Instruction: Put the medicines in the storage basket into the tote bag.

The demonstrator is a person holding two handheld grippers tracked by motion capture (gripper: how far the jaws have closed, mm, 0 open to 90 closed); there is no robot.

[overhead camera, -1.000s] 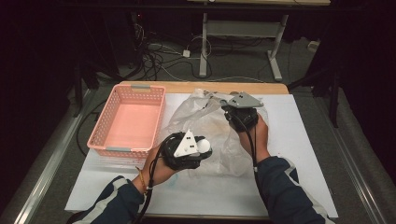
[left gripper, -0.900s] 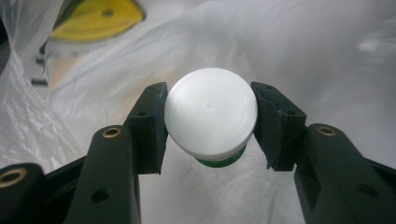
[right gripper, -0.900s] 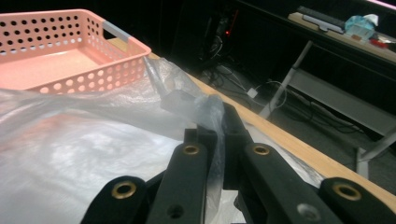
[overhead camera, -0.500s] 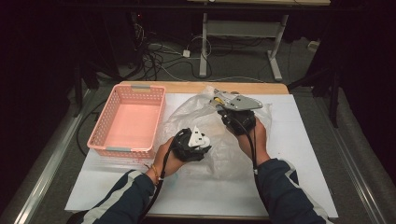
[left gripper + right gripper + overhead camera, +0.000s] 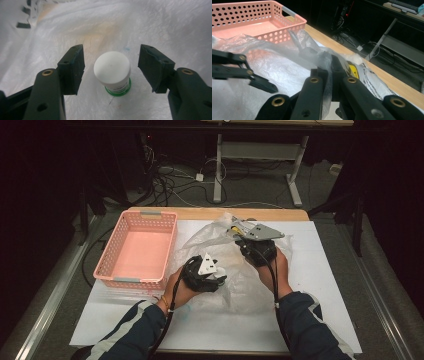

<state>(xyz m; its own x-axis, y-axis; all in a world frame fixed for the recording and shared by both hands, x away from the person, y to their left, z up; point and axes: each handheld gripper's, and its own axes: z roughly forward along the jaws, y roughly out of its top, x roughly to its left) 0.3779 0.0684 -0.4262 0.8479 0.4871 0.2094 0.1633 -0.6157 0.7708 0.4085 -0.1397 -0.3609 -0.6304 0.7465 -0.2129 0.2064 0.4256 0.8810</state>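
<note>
A crumpled clear plastic bag [image 5: 200, 240] lies mid-table. Inside it stands a small bottle [image 5: 112, 72] with a white cap and a green band at its base. My left gripper [image 5: 112, 66] is open, one jaw on each side of the bottle, neither touching it. In the high view the left gripper [image 5: 214, 275] reaches into the bag from the near left. My right gripper [image 5: 330, 72] is shut on the bag's far edge [image 5: 322, 57] and holds it up. From above, the right gripper [image 5: 237, 232] is at the bag's far right.
An empty pink perforated basket [image 5: 137, 251] stands left of the bag, also ahead in the right gripper view [image 5: 249, 22]. A white sheet [image 5: 325, 285] covers the wooden table. Cables and desk legs lie on the floor beyond the far edge.
My left gripper has moved forward and right, deeper into the bag, and now straddles the bottle. The right gripper has kept hold of the bag's edge with little movement.
</note>
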